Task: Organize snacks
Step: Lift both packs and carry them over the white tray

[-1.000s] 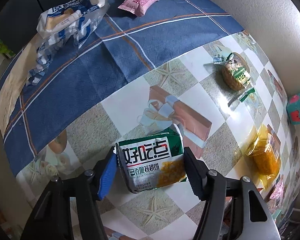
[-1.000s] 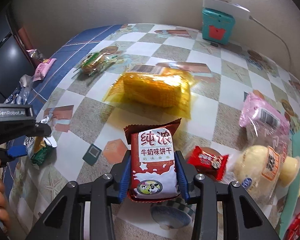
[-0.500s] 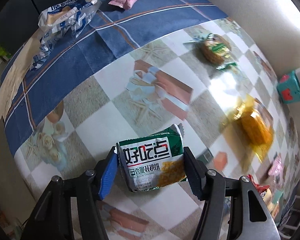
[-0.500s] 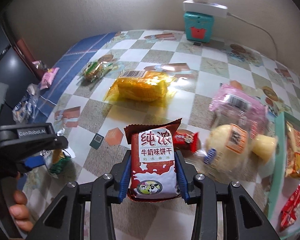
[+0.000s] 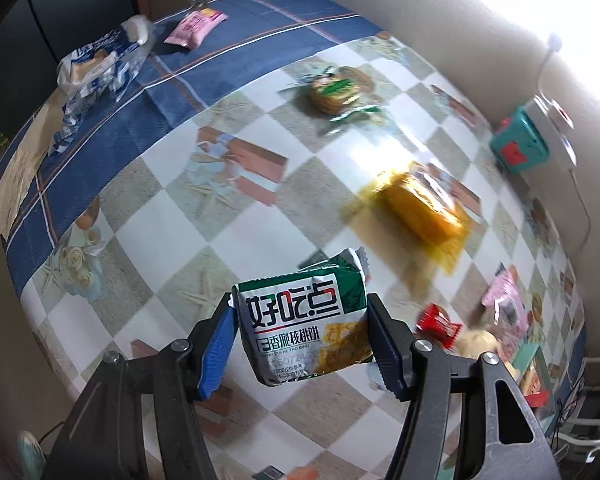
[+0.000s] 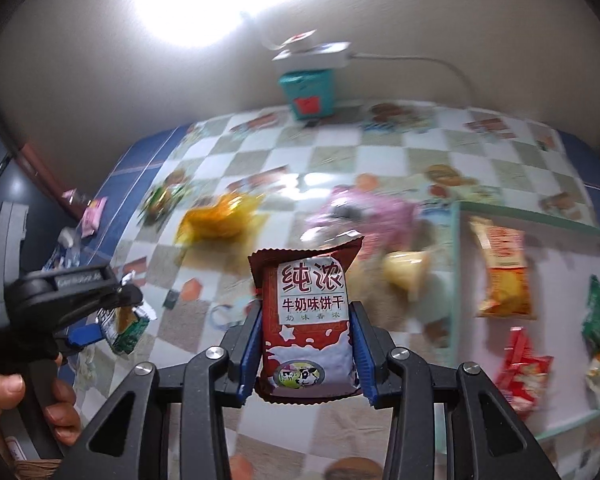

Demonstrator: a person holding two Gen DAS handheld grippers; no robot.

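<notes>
The left gripper [image 5: 302,342] is clamped on a green-and-white walnut biscuit packet [image 5: 303,334], its blue pads pressing both sides, holding it in the air above the checked tablecloth [image 5: 160,216]. The right gripper [image 6: 306,350] is likewise closed around a red-brown milk biscuit packet [image 6: 306,320], held upright above the table. Beyond it, on the right, a teal-rimmed tray [image 6: 456,264] holds an orange snack bag [image 6: 502,276], a red packet [image 6: 522,368] and a green packet [image 6: 598,312]. On the cloth lie a yellow wrapped cake [image 5: 424,208], a green-wrapped round biscuit [image 5: 334,90] and a pink packet [image 5: 194,30]. A teal box [image 6: 308,94] stands by the wall.
</notes>
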